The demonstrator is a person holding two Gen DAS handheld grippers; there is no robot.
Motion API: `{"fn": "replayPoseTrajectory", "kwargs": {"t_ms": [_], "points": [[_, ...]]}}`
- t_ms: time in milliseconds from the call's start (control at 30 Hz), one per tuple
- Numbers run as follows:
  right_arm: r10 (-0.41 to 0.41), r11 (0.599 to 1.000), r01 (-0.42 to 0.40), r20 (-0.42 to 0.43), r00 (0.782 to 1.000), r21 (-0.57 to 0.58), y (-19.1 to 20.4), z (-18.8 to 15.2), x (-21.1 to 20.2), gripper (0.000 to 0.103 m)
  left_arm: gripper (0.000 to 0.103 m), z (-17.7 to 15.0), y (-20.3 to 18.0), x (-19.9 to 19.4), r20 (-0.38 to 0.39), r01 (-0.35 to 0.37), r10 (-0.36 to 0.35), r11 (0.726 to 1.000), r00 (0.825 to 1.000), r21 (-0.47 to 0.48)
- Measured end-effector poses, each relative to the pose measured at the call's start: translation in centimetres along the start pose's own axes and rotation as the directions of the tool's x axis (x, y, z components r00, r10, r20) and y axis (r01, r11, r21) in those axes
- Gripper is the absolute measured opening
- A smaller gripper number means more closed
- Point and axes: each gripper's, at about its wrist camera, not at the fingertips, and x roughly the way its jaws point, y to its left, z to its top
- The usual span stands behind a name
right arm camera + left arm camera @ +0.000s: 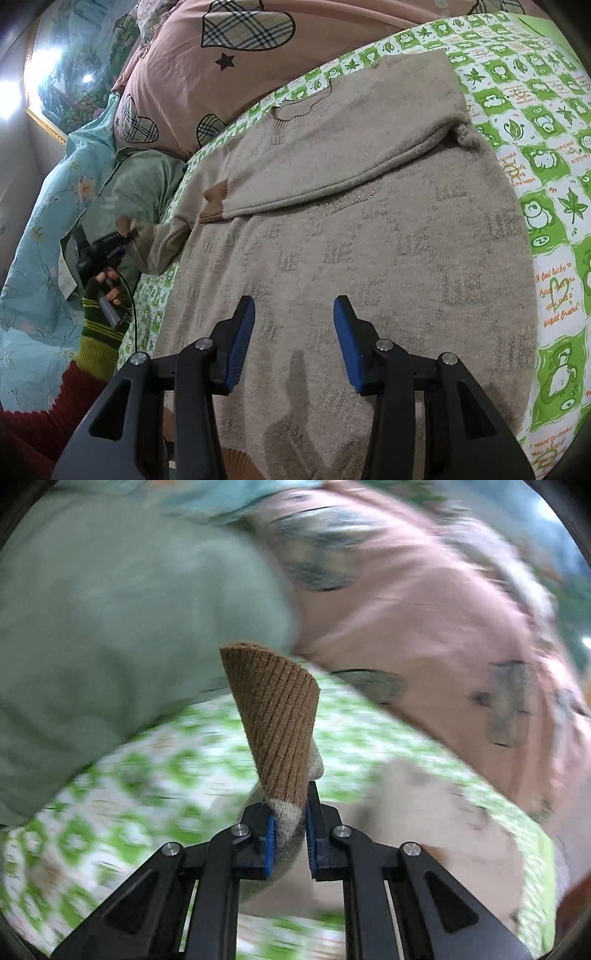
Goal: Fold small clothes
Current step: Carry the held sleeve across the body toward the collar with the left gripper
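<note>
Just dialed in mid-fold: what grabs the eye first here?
The brown ribbed cuff pinched in the left gripper, raised over the green-checked sheet. Next, the beige sweater spread flat, one sleeve already folded across its chest, under the open right gripper. Behind it sits a pink pillow with plaid hearts.

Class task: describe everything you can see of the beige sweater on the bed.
The beige sweater is a fuzzy knit with a faint woven letter pattern, a ribbed round neck and brown ribbed cuffs. It lies flat on the green-checked sheet, one sleeve folded across the chest. The left claw is shut on the other sleeve's cuff, lifting it.
</note>
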Motion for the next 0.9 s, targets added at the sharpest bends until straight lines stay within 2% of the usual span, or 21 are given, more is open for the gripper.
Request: {"fn": "replayPoseTrajectory", "kwargs": {"t_ms": [100,167,200,300,367,467,567,633,667,700,733,800,900], "points": [[0.007,1.0,-0.007,0.011,1.0,0.002,0.0,-0.2,-0.4,0.046,0.012,-1.1,-5.7,-0.1,-0.029,0.133,-0.132,0.99,0.991,0.05],[0.007,1.0,-0.007,0.021,1.0,0.007,0.0,-0.3,-0.9,0.046,0.012,-2.6,-10.1,0.7,-0.087,0.236,-0.229,0.968,0.97,0.081],[0.008,1.0,-0.009,0.028,1.0,0.012,-0.1,-0.4,-1.1,0.046,0.012,-3.3,-11.8,0.9,-0.106,0.266,-0.255,0.959,0.961,0.101],[0.006,1.0,-0.007,0.051,0.999,0.03,-0.6,-0.5,-2.1,0.046,0.012,-6.4,-17.6,3.1,-0.171,0.308,-0.279,0.935,0.945,0.175],[0.002,0.999,-0.004,0.062,0.998,0.04,-1.0,-0.5,-2.7,0.046,0.012,-8.2,-20.2,5.4,-0.228,0.336,-0.293,0.924,0.928,0.182],[-0.011,0.999,0.006,0.082,0.997,0.054,-1.8,-0.5,-3.8,0.046,0.012,-10.8,-22.6,9.1,-0.295,0.341,-0.272,0.914,0.916,0.22],[-0.017,0.997,0.01,0.094,0.995,0.073,-2.6,-0.4,-4.4,0.046,0.018,-13.6,-23.5,12.6,-0.393,0.333,-0.222,0.912,0.892,0.241],[-0.019,0.996,0.01,0.103,0.995,0.089,-3.1,-0.3,-4.7,0.046,0.021,-14.6,-23.3,13.4,-0.421,0.339,-0.219,0.91,0.88,0.237],[-0.018,0.996,0.008,0.105,0.994,0.092,-3.2,-0.2,-4.7,0.046,0.034,-14.9,-23.1,13.2,-0.43,0.351,-0.229,0.908,0.873,0.23],[-0.017,0.996,0.007,0.108,0.994,0.093,-3.3,-0.1,-4.7,0.046,0.054,-15.1,-22.8,12.8,-0.435,0.354,-0.23,0.907,0.87,0.227],[-0.024,0.996,0.014,0.112,0.993,0.088,-3.3,0.2,-4.7,0.046,0.059,-15.1,-22.4,12.0,-0.431,0.362,-0.24,0.905,0.87,0.225],[-0.033,0.997,0.025,0.117,0.993,0.073,-3.0,0.8,-4.4,0.046,0.061,-15.0,-21.4,9.8,-0.411,0.387,-0.274,0.894,0.87,0.224],[-0.022,0.999,0.016,0.129,0.991,0.045,-2.5,2.3,-3.5,0.046,0.065,-14.9,-18.2,6.6,-0.387,0.394,-0.309,0.905,0.869,0.162]]}}
